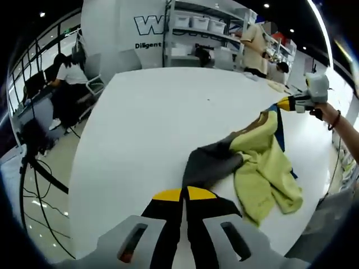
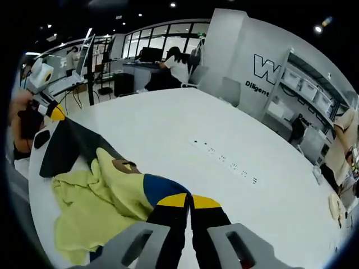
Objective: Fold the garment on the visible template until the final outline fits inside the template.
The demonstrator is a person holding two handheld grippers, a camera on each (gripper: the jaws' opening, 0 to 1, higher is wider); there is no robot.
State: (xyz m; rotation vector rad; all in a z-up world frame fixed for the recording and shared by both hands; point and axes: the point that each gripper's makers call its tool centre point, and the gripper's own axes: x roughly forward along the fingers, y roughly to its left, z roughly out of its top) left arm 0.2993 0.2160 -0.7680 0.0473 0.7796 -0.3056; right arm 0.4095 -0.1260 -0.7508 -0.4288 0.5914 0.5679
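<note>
Left gripper pinching garment, right gripper clamping it, white table

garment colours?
The garment is mostly pale yellow-green, with dark grey and blue panels and a small brown patch. It shows best in the right gripper view.

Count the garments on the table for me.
1: a yellow, grey and blue garment on the white table, pinched between the left gripper and right gripper.
</note>
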